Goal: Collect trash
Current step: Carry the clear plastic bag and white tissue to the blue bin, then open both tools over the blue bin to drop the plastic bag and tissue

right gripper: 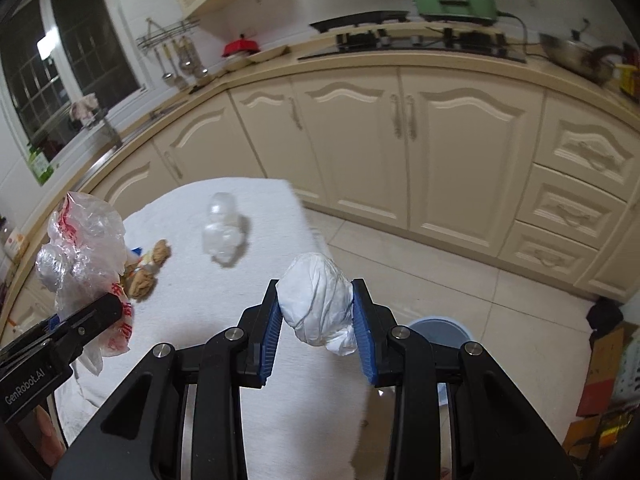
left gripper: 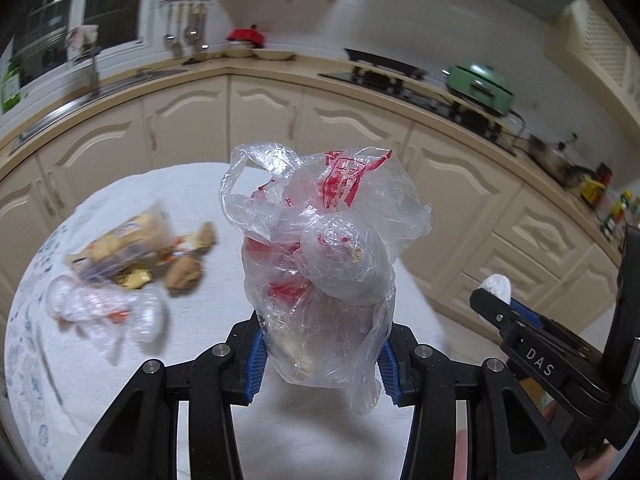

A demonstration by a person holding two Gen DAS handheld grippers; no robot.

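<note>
My left gripper is shut on a clear plastic bag with red print, stuffed with crumpled plastic, held above the white-clothed table. The bag also shows at the left of the right wrist view. My right gripper is shut on a crumpled white paper wad, held over the table's right edge. That wad peeks out in the left wrist view. Loose trash lies on the table: a snack wrapper pile, brown scraps and a clear crumpled bag.
Another clear crumpled plastic piece lies near the table's far side. A grey-blue bin stands on the tiled floor right of the table. Cream kitchen cabinets curve behind. Cardboard boxes sit at the far right.
</note>
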